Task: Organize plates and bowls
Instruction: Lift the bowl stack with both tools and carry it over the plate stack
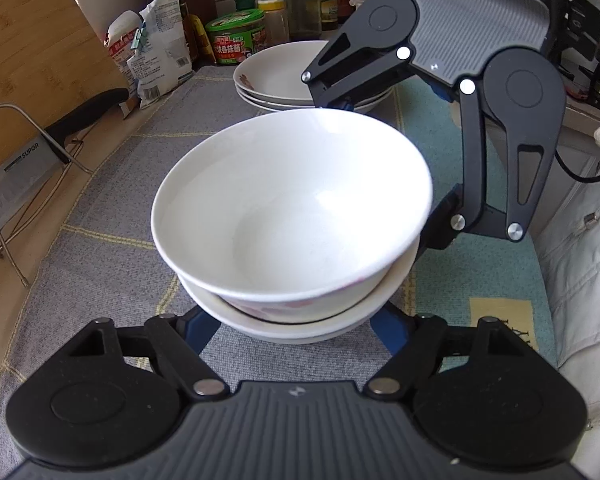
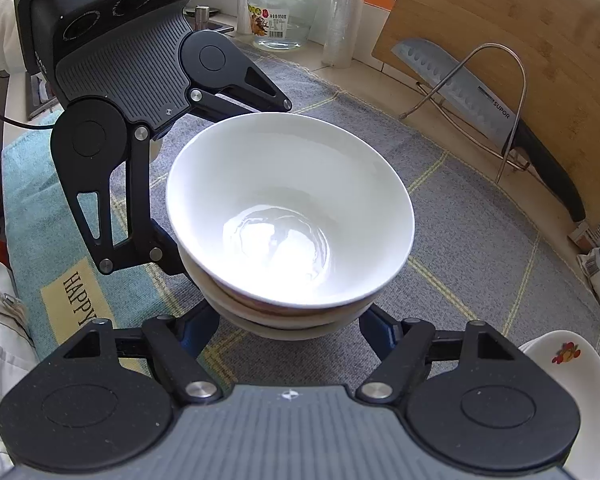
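A: In the left wrist view, what do you see?

B: A stack of white bowls [image 1: 292, 220] sits on a grey checked cloth [image 1: 112, 216]. The top bowl tilts in the one below it. The left gripper [image 1: 292, 320] has a blue-padded finger on each side of the stack's base, and both appear pressed against the lower bowl, so it looks clamped on the stack.

A: And the other gripper?

B: The right gripper [image 1: 384, 176] comes in from the far right. One finger reaches behind the top bowl's rim, the other sits by the stack's right side. I cannot tell whether its pads touch. Behind it is a stack of plates [image 1: 276, 76], well apart from the bowls. A bamboo cutting board [image 1: 40, 60] leans at the left with a knife [image 1: 40, 152] in a wire rack [image 1: 16, 200].

A: Now the right wrist view?

B: The same bowls [image 2: 290, 216] fill the middle. The right gripper [image 2: 290, 328] straddles the lower bowls with its fingers to either side; contact is hidden under the rims, so I cannot tell if it grips. The left gripper [image 2: 188, 188] reaches from the upper left, its fingers against the stack. A plate's rim [image 2: 572, 364] shows at the lower right. A glass jar [image 2: 280, 12] stands at the back.
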A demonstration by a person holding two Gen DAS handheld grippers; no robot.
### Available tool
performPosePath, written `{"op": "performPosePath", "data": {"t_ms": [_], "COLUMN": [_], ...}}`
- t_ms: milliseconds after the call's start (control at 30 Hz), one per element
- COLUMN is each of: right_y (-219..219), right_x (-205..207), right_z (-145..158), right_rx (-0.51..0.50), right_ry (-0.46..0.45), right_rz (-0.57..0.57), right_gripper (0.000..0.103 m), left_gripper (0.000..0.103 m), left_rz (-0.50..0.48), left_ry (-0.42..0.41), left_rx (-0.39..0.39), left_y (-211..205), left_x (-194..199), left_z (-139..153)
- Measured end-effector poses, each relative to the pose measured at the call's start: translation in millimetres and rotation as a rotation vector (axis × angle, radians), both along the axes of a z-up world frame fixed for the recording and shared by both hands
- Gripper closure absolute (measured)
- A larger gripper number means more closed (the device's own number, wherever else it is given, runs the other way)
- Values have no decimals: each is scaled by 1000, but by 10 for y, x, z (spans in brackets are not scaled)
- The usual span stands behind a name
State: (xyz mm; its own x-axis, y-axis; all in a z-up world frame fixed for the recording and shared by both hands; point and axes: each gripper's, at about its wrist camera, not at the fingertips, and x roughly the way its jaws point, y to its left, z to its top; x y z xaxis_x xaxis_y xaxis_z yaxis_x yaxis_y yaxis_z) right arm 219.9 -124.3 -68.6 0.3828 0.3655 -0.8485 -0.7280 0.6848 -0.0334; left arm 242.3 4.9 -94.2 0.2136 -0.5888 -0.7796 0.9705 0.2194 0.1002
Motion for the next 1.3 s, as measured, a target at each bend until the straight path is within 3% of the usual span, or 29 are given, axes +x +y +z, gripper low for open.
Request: {"op": "performPosePath", "data": {"t_ms": [700, 1300], "right_y": [-236, -1009], "right_x": [-195, -308], "right_z": [275, 448], "right_rx": [39, 21], "right_ry": [-26, -83], "right_rz": [2, -83], "right_gripper": [23, 23], "left_gripper": [23, 23], "left_rz": [43, -30], "left_ry": [9, -45], "left_rx": [39, 29], "left_y": [-169, -999], "left_x": [-91, -107], "left_z": [226, 444]}}
